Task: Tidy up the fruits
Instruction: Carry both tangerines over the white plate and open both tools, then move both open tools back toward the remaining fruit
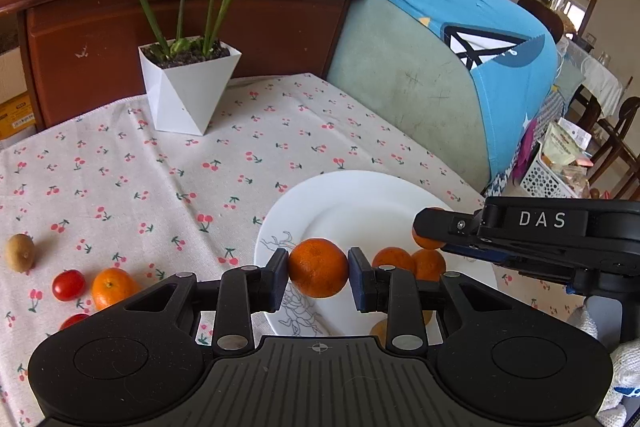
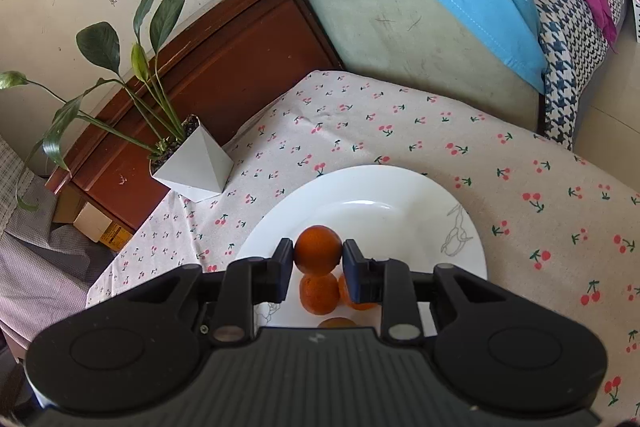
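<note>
The left gripper (image 1: 318, 269) is clamping a round, dimpled mandarin (image 1: 318, 267) between its dark pads, poised over the near rim of the white plate (image 1: 360, 199). The right gripper (image 2: 318, 253) is likewise pinching a second mandarin (image 2: 318, 249) above the plate, where other mandarins (image 2: 319, 293) are lying together. Both fruits are probably being carried there for grouping. Toward the table's left edge, an orange (image 1: 112, 287), glossy cherry tomatoes (image 1: 69, 285) and a fuzzy kiwi (image 1: 19, 253) are waiting on the cherry-print tablecloth (image 1: 160, 179). A faceted white planter (image 1: 188, 87) is standing at the far edge.
</note>
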